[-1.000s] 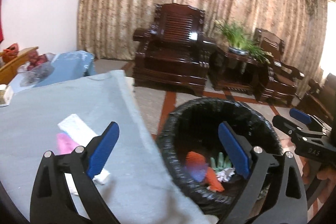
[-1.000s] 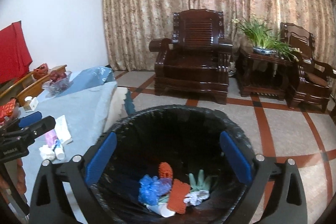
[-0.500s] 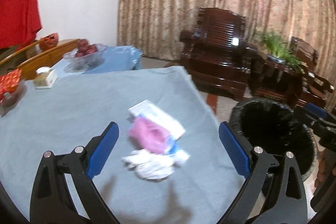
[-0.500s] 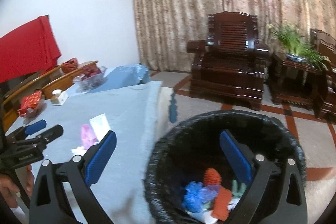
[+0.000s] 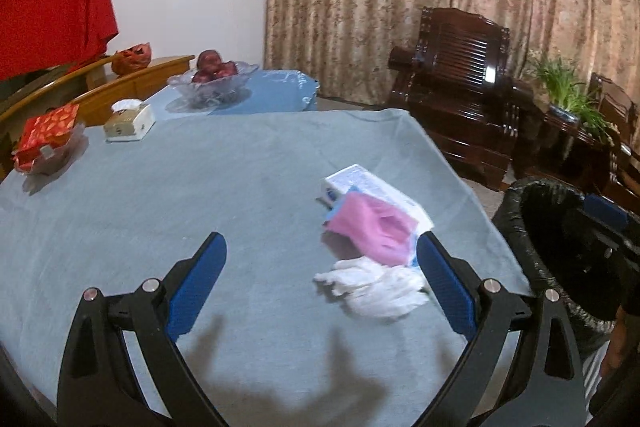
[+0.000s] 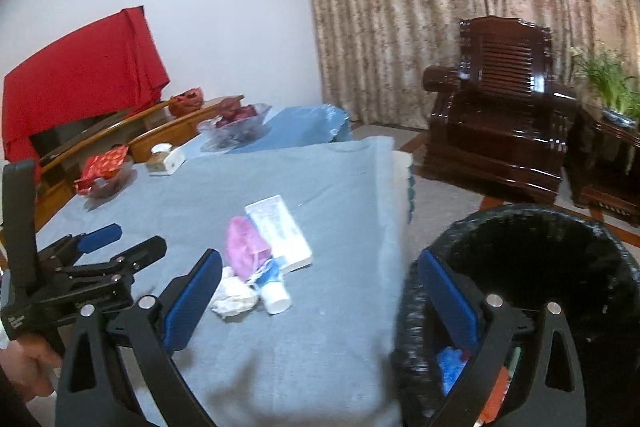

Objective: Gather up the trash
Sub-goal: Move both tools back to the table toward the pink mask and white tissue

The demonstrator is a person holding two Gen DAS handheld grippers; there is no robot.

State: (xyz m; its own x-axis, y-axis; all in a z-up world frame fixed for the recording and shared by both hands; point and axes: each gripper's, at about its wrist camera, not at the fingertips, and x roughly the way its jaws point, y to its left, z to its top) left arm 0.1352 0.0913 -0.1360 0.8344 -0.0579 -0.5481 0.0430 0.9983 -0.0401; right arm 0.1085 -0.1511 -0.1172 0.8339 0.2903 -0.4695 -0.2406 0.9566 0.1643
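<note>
A: Left gripper (image 5: 320, 275)?
B: Spread wide, empty, above the grey cloth (image 5: 200, 187). Trash pile, pink wrapper (image 5: 372, 227) and white tissue (image 5: 376, 287), at its 1 o'clock.
A: Right gripper (image 6: 320, 291)?
B: Released too; black bin (image 6: 540, 267) at 3 o'clock.

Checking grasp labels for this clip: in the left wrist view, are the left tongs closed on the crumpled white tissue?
No. The left tongs stand wide open, and the crumpled white tissue lies loose on the blue tablecloth between them.
</note>
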